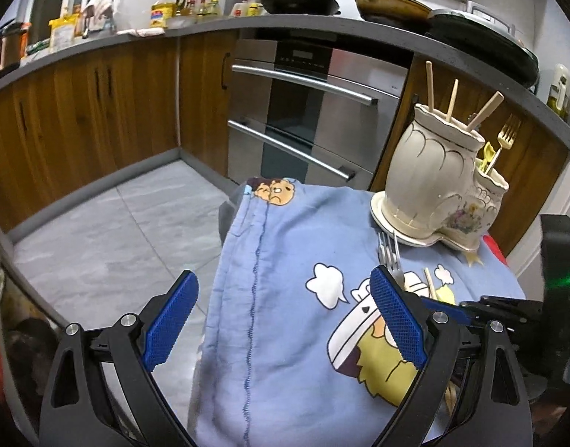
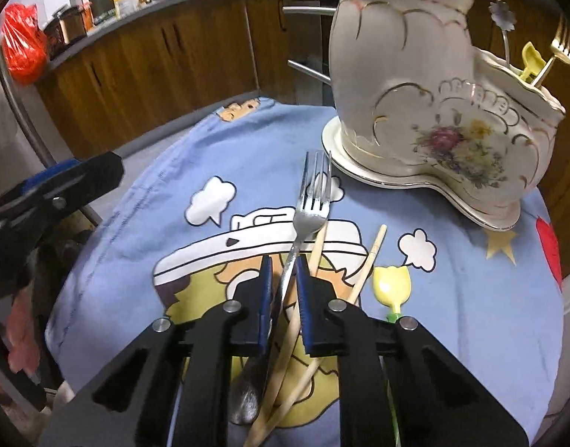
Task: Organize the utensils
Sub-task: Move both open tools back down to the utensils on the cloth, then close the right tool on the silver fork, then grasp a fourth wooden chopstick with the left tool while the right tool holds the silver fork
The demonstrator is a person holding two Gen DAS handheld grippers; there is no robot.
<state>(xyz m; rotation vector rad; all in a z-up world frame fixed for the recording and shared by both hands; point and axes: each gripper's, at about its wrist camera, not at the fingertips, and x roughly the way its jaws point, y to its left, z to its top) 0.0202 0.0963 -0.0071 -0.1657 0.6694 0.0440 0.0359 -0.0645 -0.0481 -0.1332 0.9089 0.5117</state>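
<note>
Nearest, in the right wrist view, the right gripper (image 2: 285, 264) is seen with its blue-padded jaws drawn almost together on the handle of a silver metal fork (image 2: 310, 201), whose neck passes between the pads while its tines point away toward the holder. The fork is laid on a light blue cartoon-printed cloth (image 2: 128, 223), just short of the white ceramic shoe-shaped utensil holder with gold trim and a flower print (image 2: 426, 111). Beside the fork, on the side nearer the holder's low toe, a pair of pale wooden chopsticks (image 2: 366, 264) and a yellow tulip-shaped plastic spoon with a green stem (image 2: 391, 283) are lying on the cloth. A dark metal spoon (image 2: 247, 398) is partly hidden under the gripper.

In the left wrist view, the left gripper (image 1: 285, 309) is held over the cloth's edge, well short of the holder, its blue pads standing wide apart with nothing between them.

Farther off, the holder is set on a matching white saucer (image 2: 333, 149). Wooden sticks (image 1: 430, 85) are standing in its tall section, and a gold fork (image 1: 506, 136) in its low section. Behind the holder, a stainless-steel oven (image 1: 303, 111) is set into brown wooden cabinets (image 1: 80, 111).
</note>
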